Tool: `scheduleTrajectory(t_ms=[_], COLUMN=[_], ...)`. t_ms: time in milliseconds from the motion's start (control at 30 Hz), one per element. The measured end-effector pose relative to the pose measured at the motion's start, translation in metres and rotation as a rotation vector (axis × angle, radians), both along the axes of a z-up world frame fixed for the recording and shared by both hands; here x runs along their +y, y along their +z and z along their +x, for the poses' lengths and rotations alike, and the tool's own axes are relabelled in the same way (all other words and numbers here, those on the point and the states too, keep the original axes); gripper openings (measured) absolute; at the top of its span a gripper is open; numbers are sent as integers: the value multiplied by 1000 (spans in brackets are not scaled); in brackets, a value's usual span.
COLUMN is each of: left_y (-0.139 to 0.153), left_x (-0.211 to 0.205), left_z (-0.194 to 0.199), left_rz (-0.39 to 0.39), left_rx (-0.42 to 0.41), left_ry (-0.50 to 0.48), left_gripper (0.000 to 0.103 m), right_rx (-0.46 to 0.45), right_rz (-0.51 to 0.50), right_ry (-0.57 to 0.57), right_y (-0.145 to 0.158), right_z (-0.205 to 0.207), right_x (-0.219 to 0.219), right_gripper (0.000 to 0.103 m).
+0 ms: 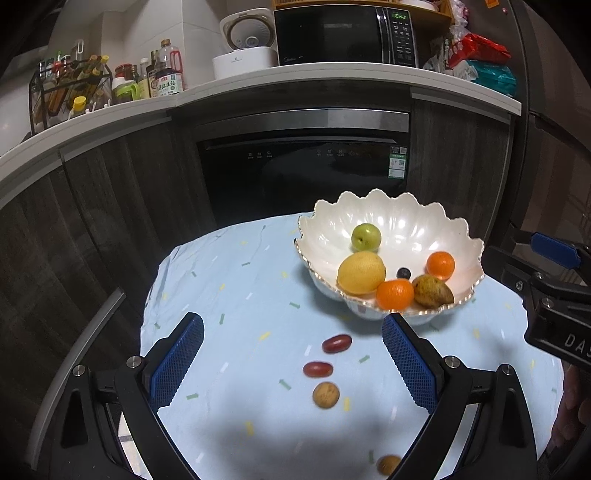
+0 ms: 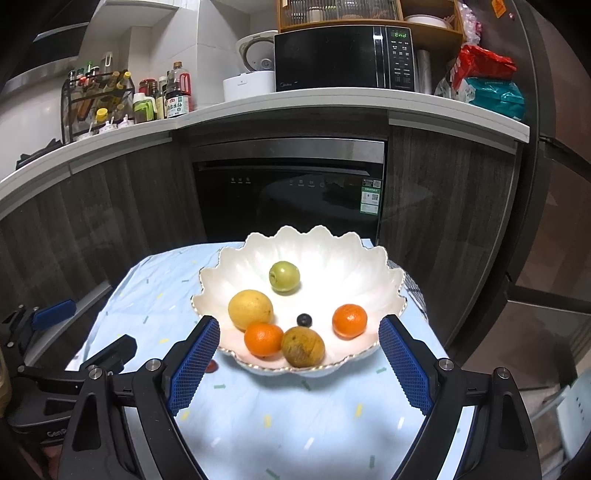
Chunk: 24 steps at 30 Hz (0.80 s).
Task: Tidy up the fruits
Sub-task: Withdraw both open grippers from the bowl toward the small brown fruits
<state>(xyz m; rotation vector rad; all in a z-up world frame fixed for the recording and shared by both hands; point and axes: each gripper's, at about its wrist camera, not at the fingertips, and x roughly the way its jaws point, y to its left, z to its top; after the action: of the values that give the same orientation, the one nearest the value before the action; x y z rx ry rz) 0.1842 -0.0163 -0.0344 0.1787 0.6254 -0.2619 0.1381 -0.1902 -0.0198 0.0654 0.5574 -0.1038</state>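
A white scalloped bowl stands on the light blue cloth. It holds a lemon, a green fruit, two oranges, a brown fruit and a dark berry. On the cloth before the bowl lie two red oval fruits and two brown round ones. My left gripper hangs open over these loose fruits. My right gripper is open in front of the bowl, with nothing between its fingers.
Behind the cloth-covered table is a dark cabinet front with a built-in dishwasher. The counter above carries a microwave, a rice cooker, bottles and snack bags.
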Motion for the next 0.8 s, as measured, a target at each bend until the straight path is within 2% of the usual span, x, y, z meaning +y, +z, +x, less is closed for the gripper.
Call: scheduleTrajectory(t_ms=[567, 800], left_y=[-24, -37], left_x=[24, 26], left_z=[-30, -47], left_rz=[38, 58], left_rx=[29, 43], left_ry=[-79, -149], left_gripper=[96, 92], right_rx=[81, 100], right_rz=[-31, -43], right_ry=[85, 134], right_y=[-26, -35], right_z=[-24, -35], right_x=[37, 46], right_gripper=[89, 89])
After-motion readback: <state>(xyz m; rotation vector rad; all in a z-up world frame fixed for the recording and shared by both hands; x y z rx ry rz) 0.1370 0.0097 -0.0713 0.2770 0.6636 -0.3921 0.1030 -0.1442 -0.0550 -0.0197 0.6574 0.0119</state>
